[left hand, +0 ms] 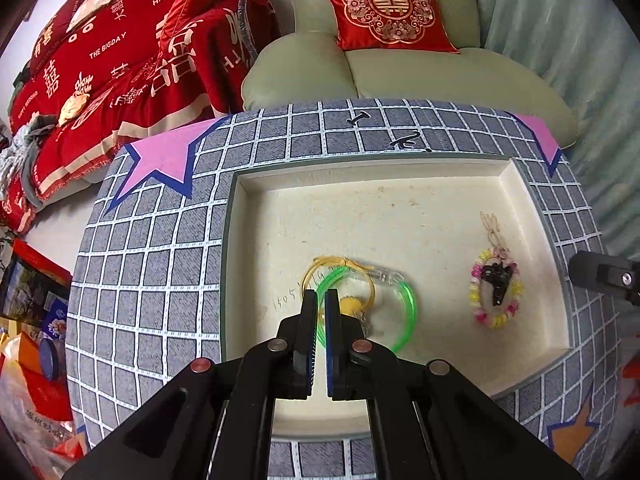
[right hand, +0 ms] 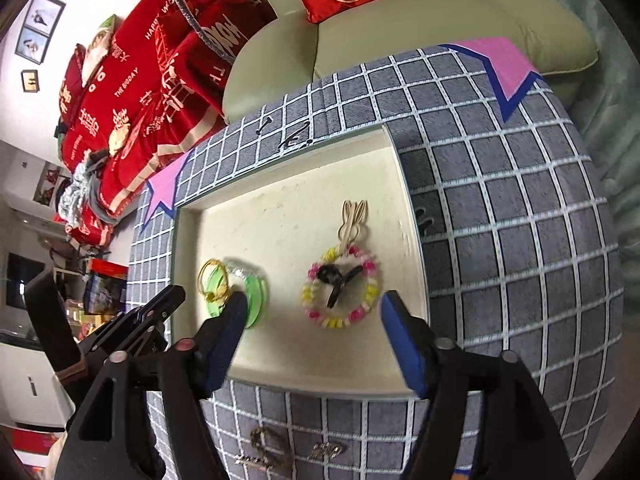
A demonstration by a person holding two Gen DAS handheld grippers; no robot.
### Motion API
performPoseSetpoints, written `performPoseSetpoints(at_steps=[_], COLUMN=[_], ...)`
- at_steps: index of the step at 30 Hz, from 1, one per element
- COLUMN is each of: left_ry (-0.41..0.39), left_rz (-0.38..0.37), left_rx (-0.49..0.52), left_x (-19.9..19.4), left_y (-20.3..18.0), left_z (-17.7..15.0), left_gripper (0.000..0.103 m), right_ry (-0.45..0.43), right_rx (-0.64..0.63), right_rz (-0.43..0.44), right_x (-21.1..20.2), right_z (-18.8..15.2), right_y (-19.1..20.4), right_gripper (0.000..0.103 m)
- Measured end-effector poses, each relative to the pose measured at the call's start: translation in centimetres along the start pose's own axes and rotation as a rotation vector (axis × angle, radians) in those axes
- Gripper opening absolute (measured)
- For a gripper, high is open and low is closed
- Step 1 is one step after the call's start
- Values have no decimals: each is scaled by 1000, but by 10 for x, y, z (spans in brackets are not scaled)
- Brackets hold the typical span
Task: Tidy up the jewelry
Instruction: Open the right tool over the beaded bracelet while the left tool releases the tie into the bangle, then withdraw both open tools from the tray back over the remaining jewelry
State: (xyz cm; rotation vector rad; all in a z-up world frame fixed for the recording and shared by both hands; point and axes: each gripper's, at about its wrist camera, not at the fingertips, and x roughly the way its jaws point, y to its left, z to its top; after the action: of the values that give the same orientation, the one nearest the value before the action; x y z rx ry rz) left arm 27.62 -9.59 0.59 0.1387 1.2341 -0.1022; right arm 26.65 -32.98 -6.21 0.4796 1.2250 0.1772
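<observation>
Left gripper (left hand: pixel 320 300): we clenched it, seemingly on the green bangle (left hand: pixel 408 312), mid-tray.
Right gripper (right hand: pixel 312 308): we held it spread, empty.
Done: beaded bracelet (right hand: pixel 340 292) in the tray (right hand: pixel 280 376).
Left: silver pieces (right hand: pixel 272 450) at the cloth's near edge.

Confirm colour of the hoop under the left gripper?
Translucent green hoop; clearest in left wrist view.
</observation>
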Motion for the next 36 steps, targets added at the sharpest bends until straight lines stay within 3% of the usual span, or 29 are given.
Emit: performPoseSetpoints(at_steps=[2, 4, 15, 16, 17, 22, 29, 36], left_ry=[2, 7, 4, 1, 3, 9, 14, 142], left_rz=[-4, -11, -56, -68, -76, -107, 36, -27], left_rx=[2, 0, 2, -4, -8, -39, 36, -5], left_x=[-6, -12, -53, -58, -61, -45, -6, 51], left_y=[1, 2, 6, 8, 8, 8, 3, 23], left_z=[-5, -10, -52, -56, -58, -79, -119, -168], left_gripper=[12, 12, 13, 28, 103, 103, 103, 103], right_ry=[3, 2, 24, 25, 27, 45, 86, 152], right_rx=[-1, 6, 53, 59, 64, 82, 87, 91], right_rz=[4, 17, 23, 21, 20, 5, -69, -126], right_x=[-4, -9, -21, -22, -23, -28, -28, -16], right_z=[-8, -17, -70, -74, -78, -100, -123, -150], right_y=[2, 2, -2, -3, -3, -6, -12, -18], right_gripper=[77, 85, 86, 86, 86, 87, 87, 87])
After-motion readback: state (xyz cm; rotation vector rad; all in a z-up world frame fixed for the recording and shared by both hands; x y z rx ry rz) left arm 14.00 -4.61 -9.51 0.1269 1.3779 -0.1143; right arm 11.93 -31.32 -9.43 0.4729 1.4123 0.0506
